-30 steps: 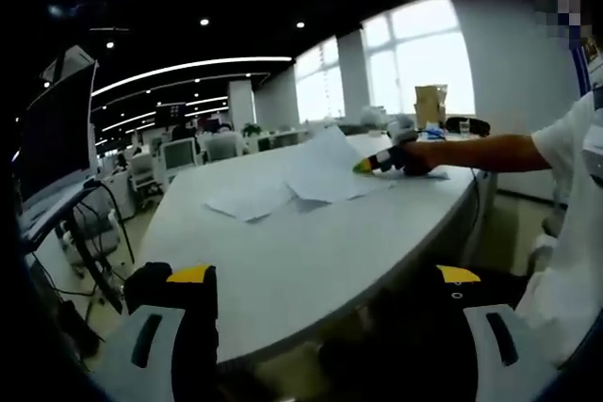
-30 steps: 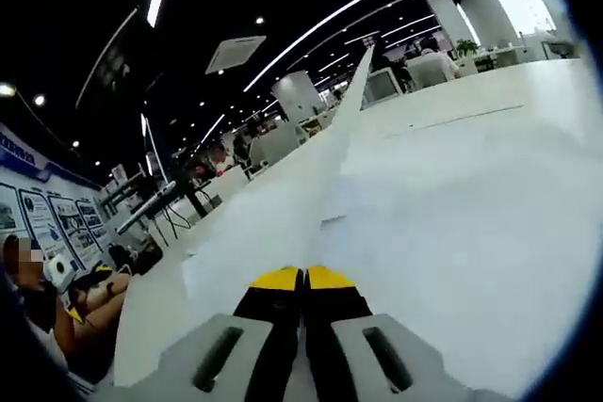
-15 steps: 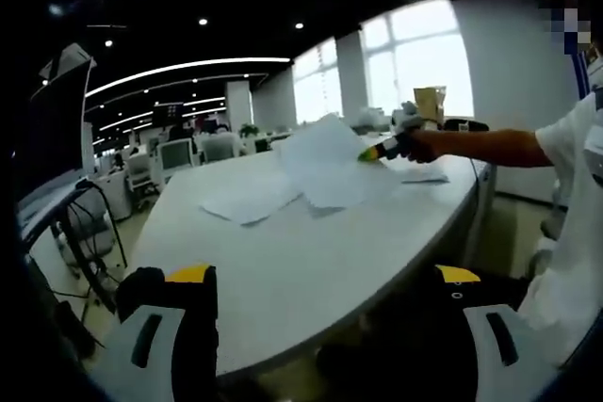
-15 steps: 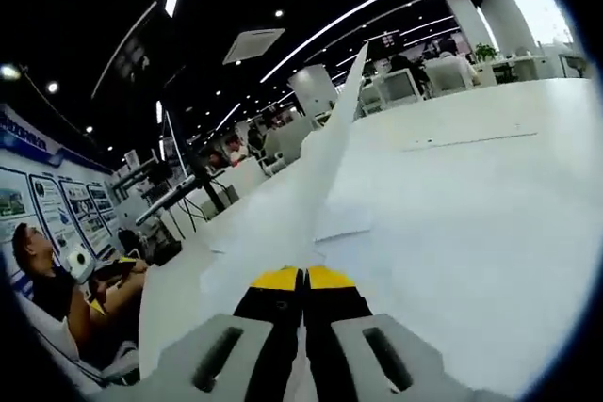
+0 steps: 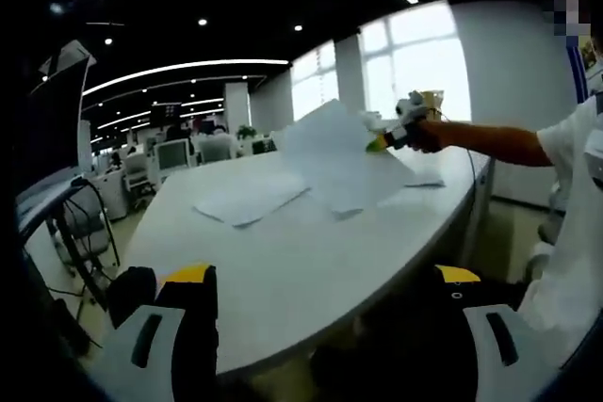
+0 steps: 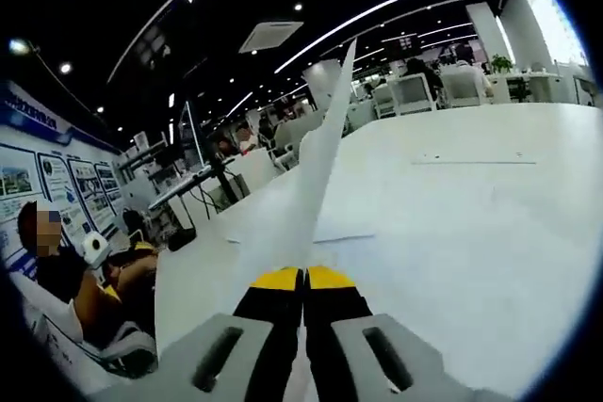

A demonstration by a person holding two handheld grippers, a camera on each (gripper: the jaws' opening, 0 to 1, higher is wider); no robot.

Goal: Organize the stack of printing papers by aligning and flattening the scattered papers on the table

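In the left gripper view my left gripper (image 5: 325,294) stands open at the near edge of the white table (image 5: 311,261), with nothing between its jaws. Across the table my right gripper (image 5: 388,138) holds up a white sheet of paper (image 5: 325,152) by its corner, lifted off the tabletop. Other loose sheets (image 5: 247,200) lie flat beyond it. In the right gripper view my right gripper (image 6: 303,280) is shut on the sheet of paper (image 6: 320,167), seen edge-on rising from the jaws.
A brown box (image 5: 431,101) stands at the table's far end by the windows. A monitor (image 5: 57,129) and cables sit at the left. A seated person (image 6: 85,280) is beside the table. Office desks and chairs (image 6: 415,91) fill the background.
My right gripper has raised the sheet higher off the table and its free end now hangs clear. The left gripper has stayed open at the table's edge.
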